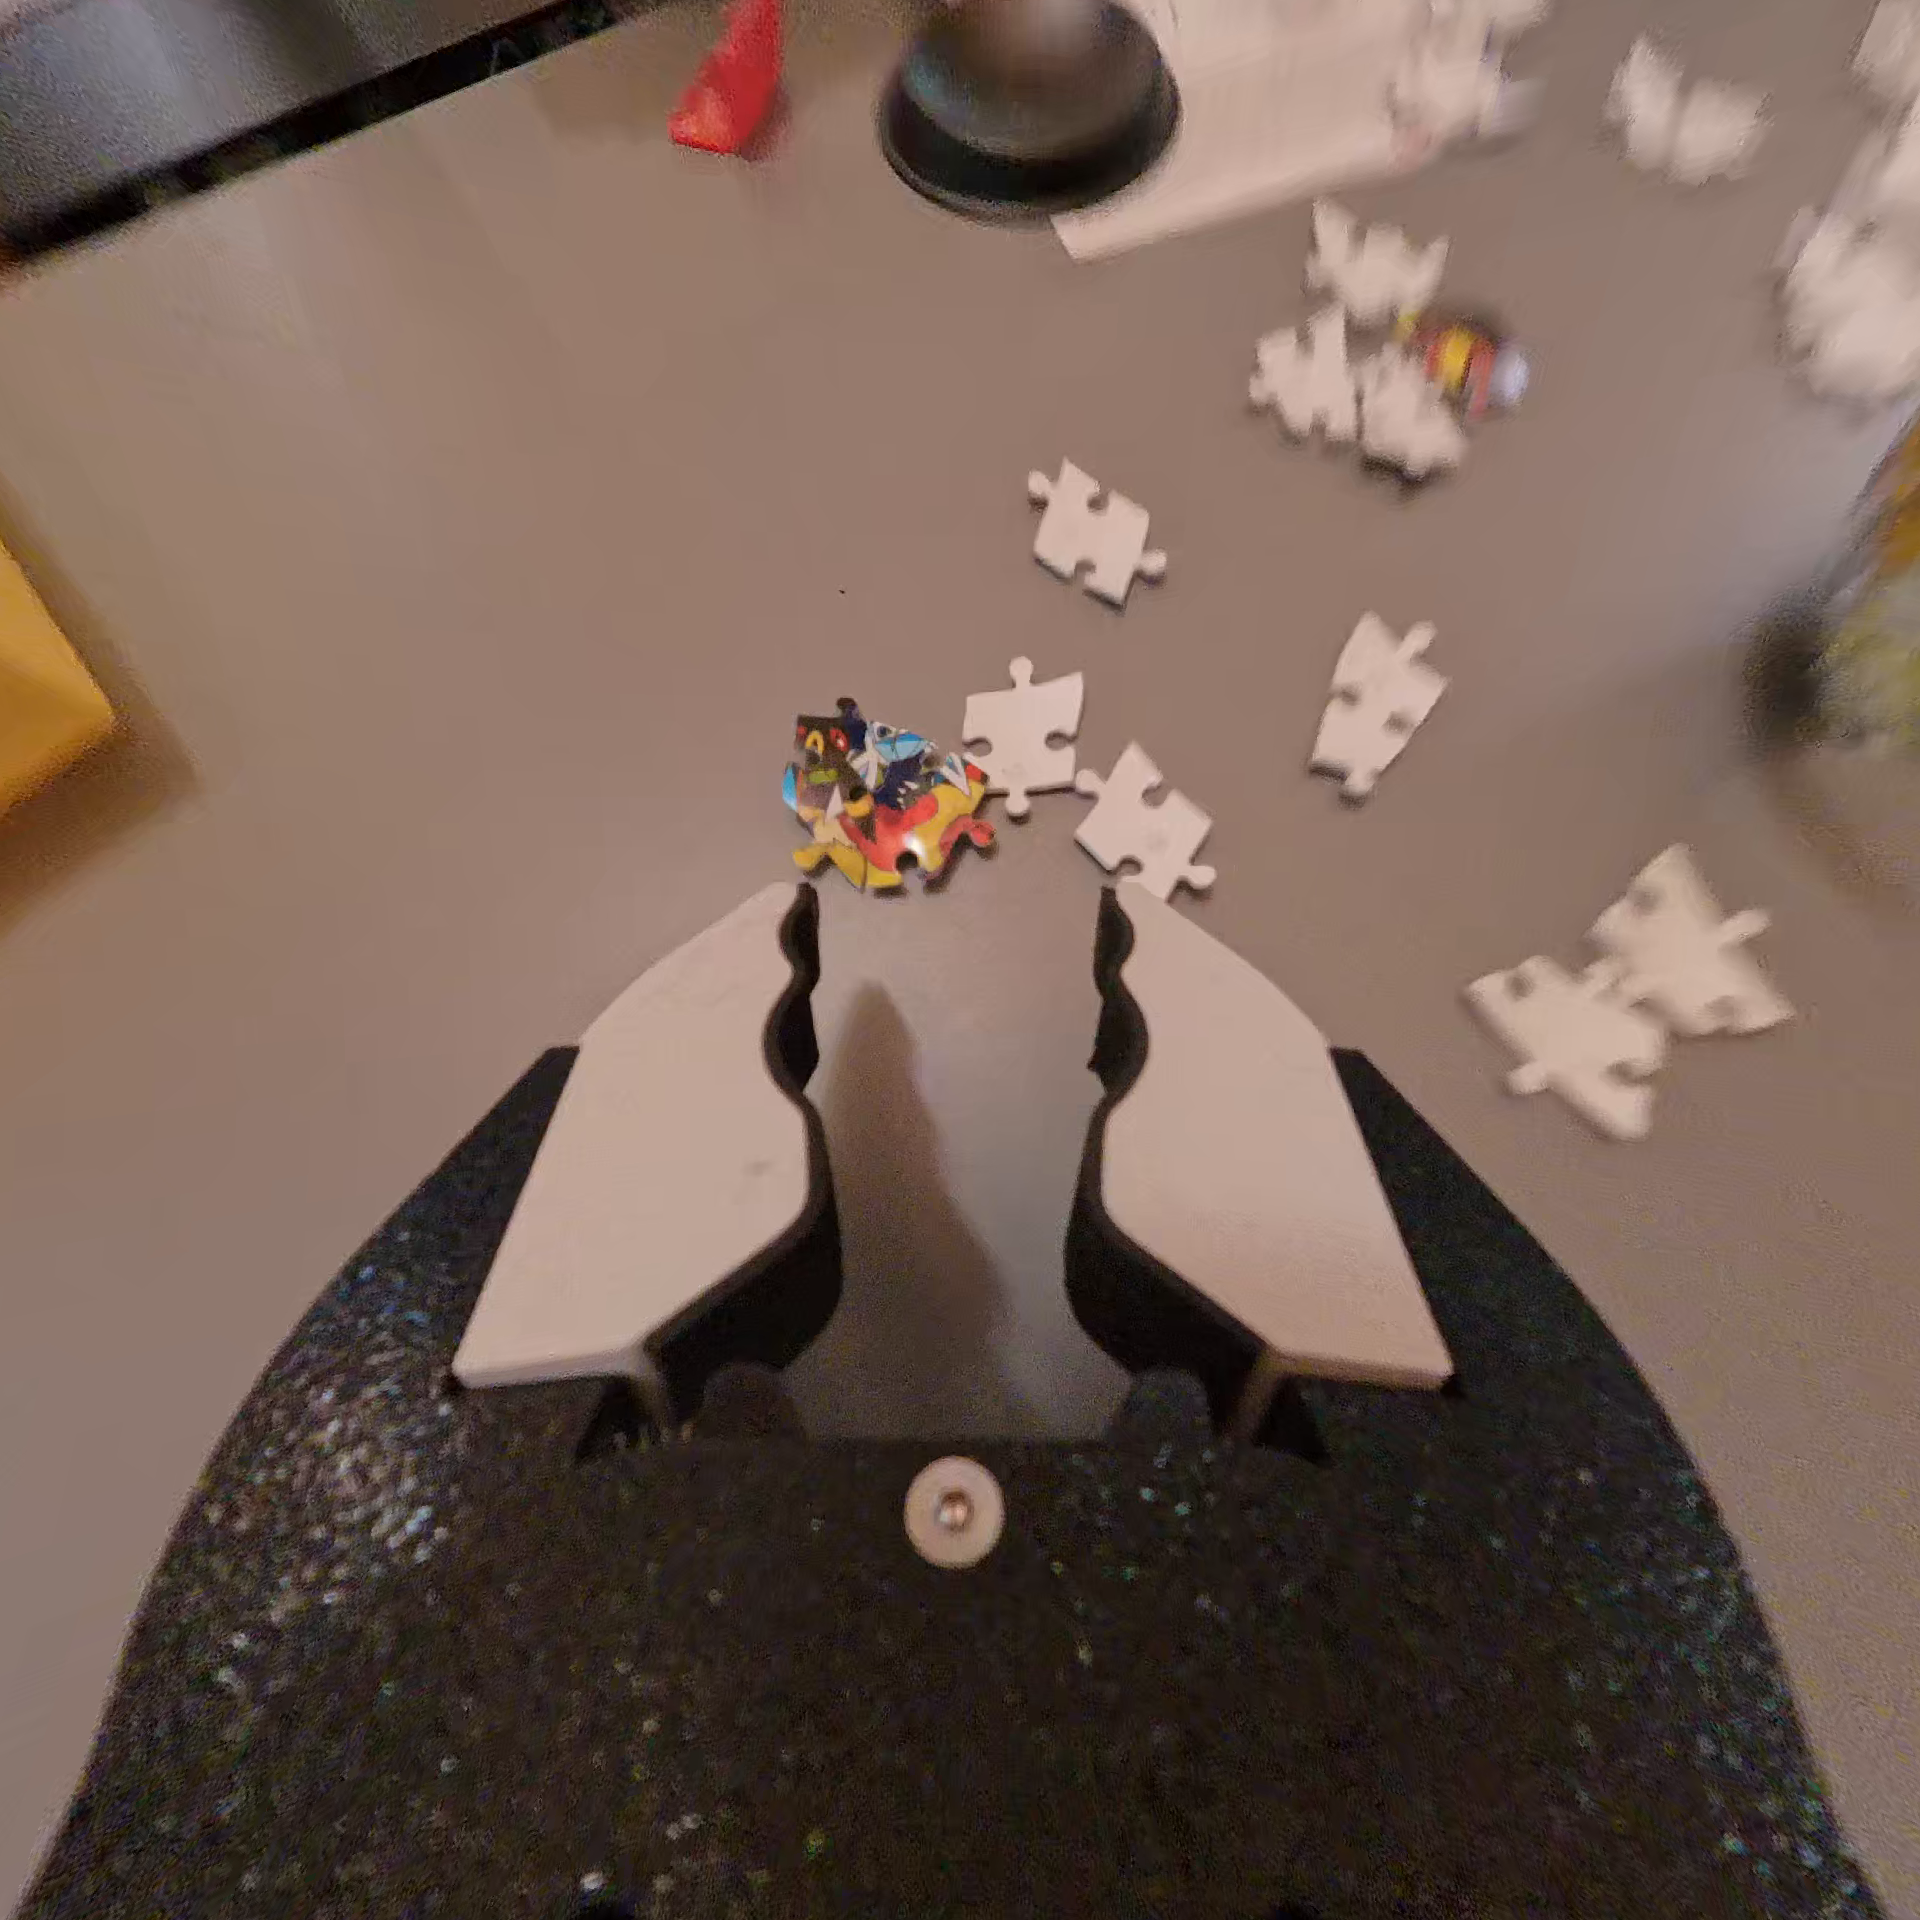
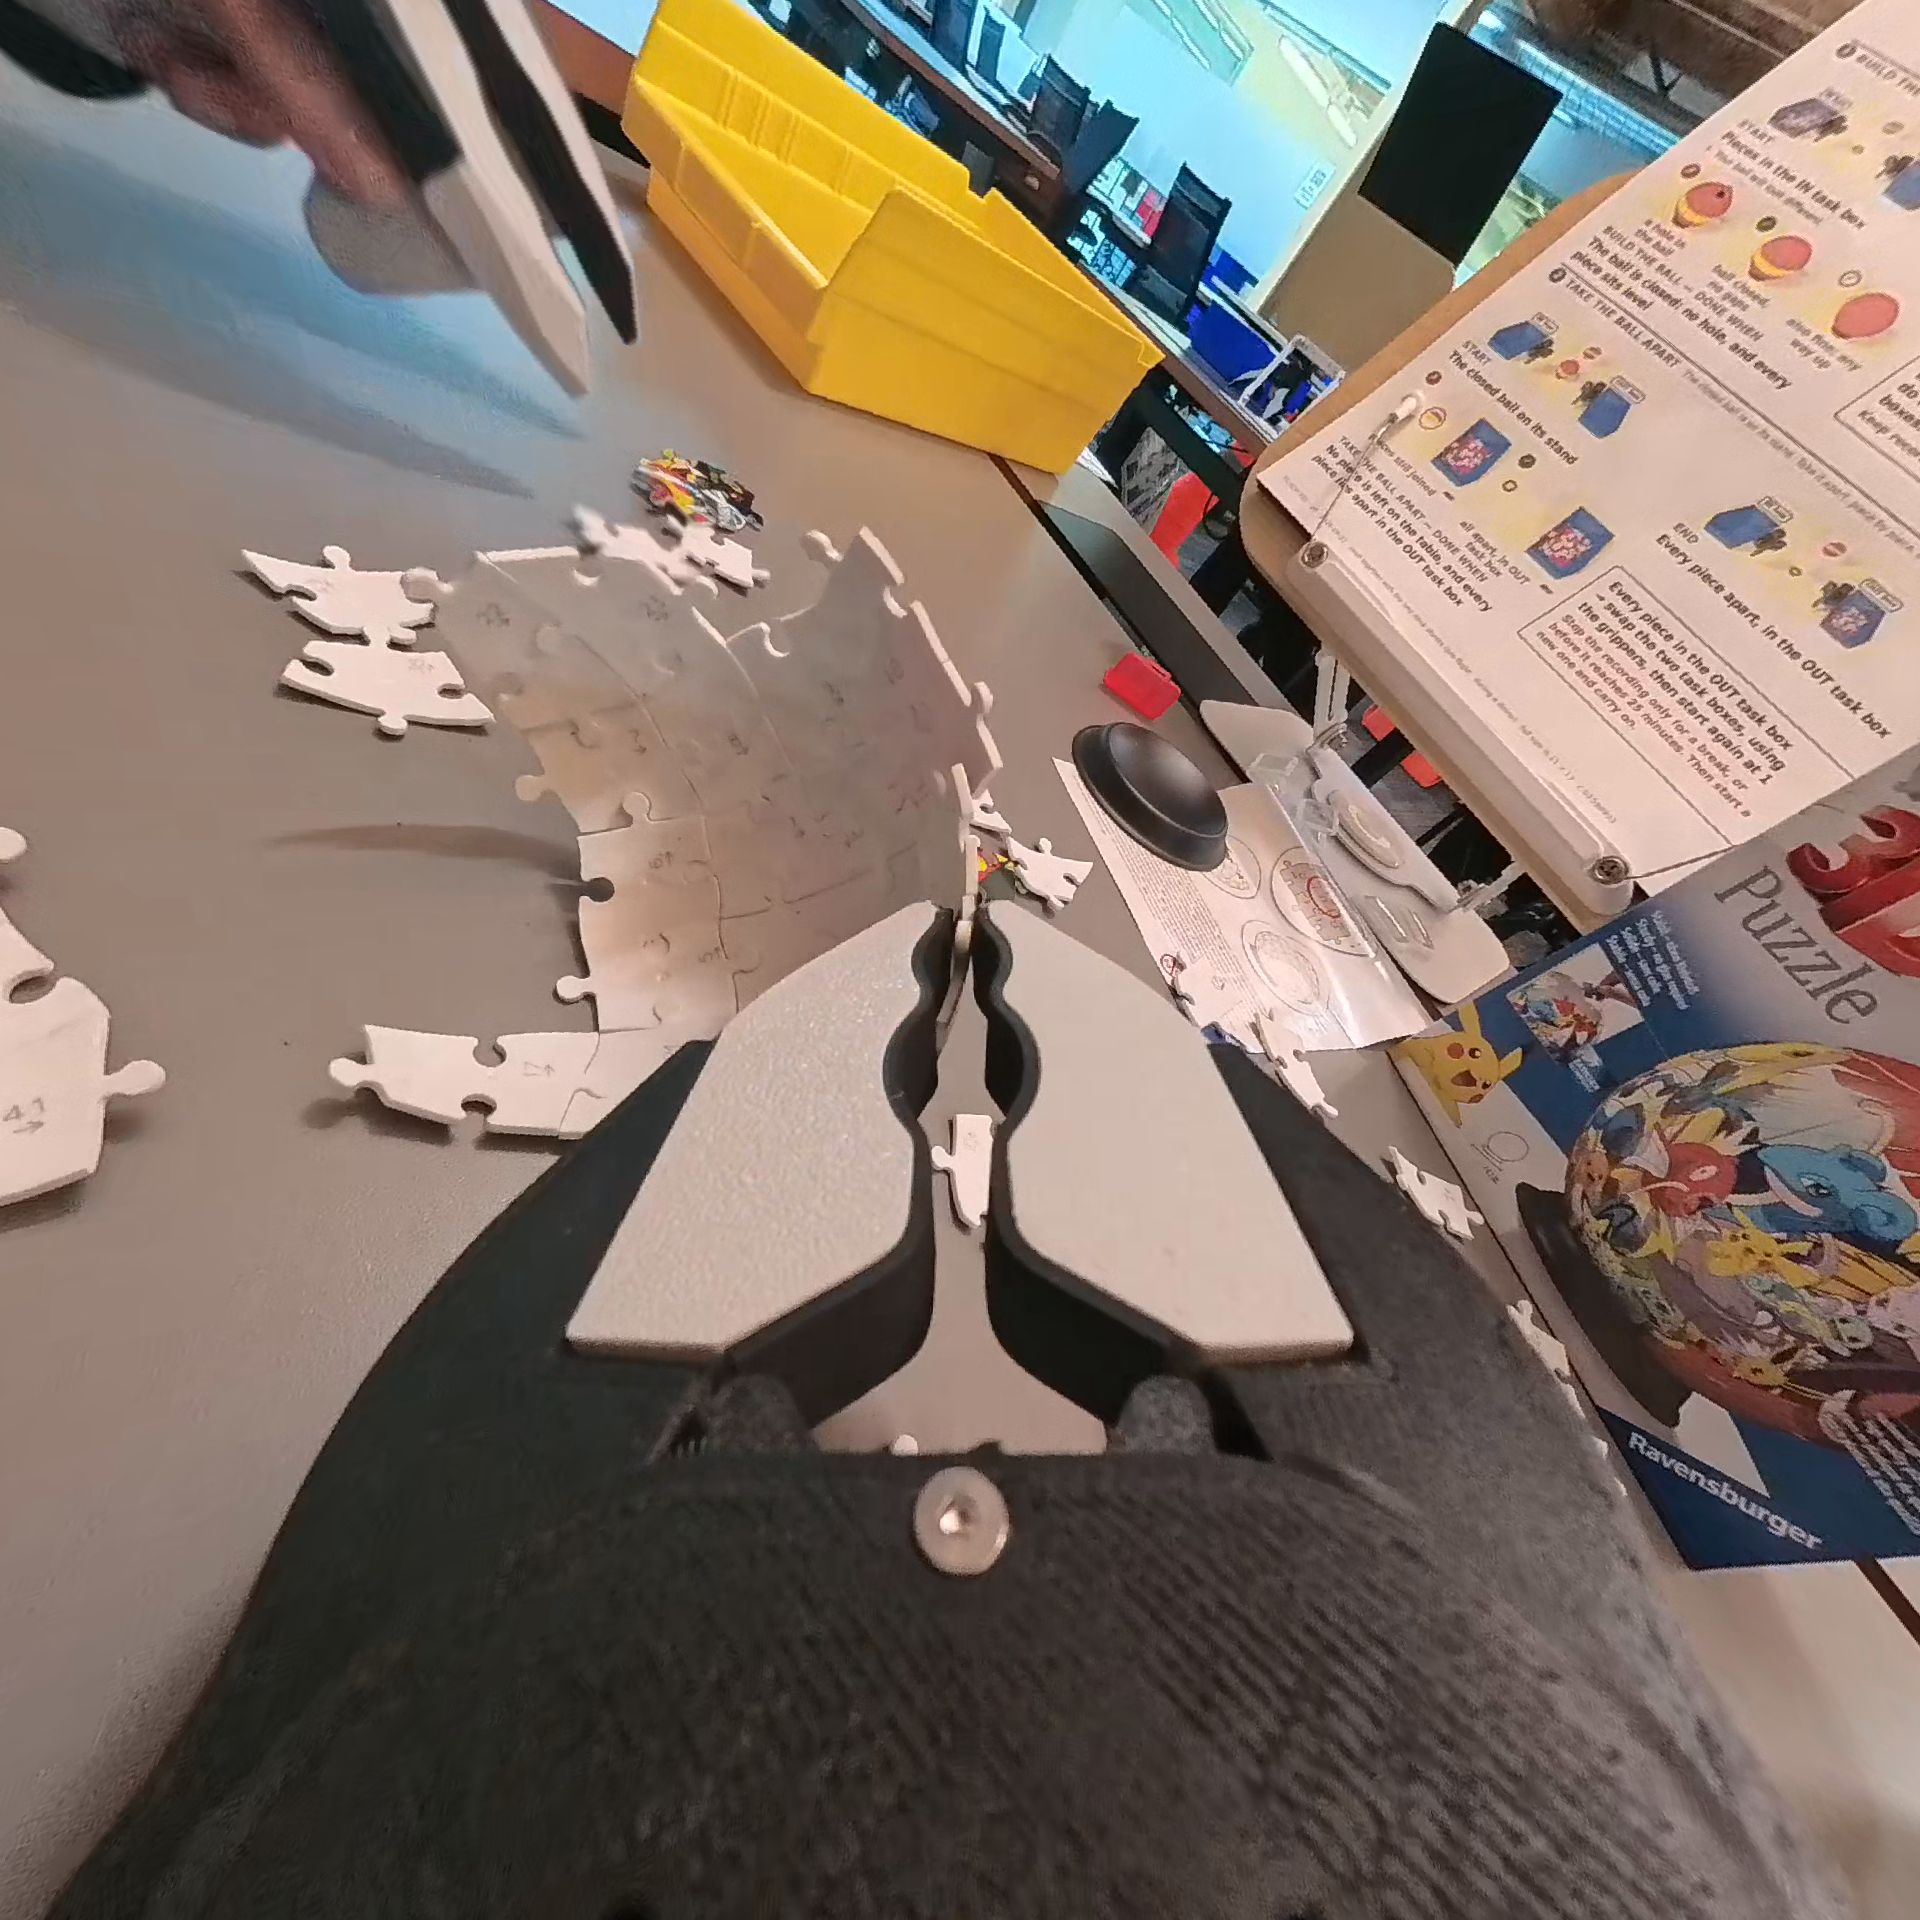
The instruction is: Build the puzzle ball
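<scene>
My left gripper (image 1: 956, 899) is open and empty, hovering over the grey table (image 1: 468, 520). Just ahead of its fingertips lies a small cluster of joined colourful puzzle pieces (image 1: 883, 795), with loose white face-down pieces (image 1: 1023, 732) to the right. In the right wrist view the left gripper (image 2: 561, 312) shows blurred at the top left. My right gripper (image 2: 966, 920) is shut on the edge of a curved shell of joined puzzle pieces (image 2: 748, 748), white side towards me, which stands on the table. The colourful cluster (image 2: 694, 490) lies beyond the shell.
Yellow bins (image 2: 914, 291) stand at the back of the table. A black round stand (image 2: 1148, 795), a leaflet, a small red object (image 2: 1138, 675) and a puzzle box (image 2: 1714, 1195) are at the right, under an instruction board (image 2: 1621, 416). Loose white pieces (image 2: 384, 681) lie scattered around. Some 25 centimeters of space lies between my two pairs of fingers.
</scene>
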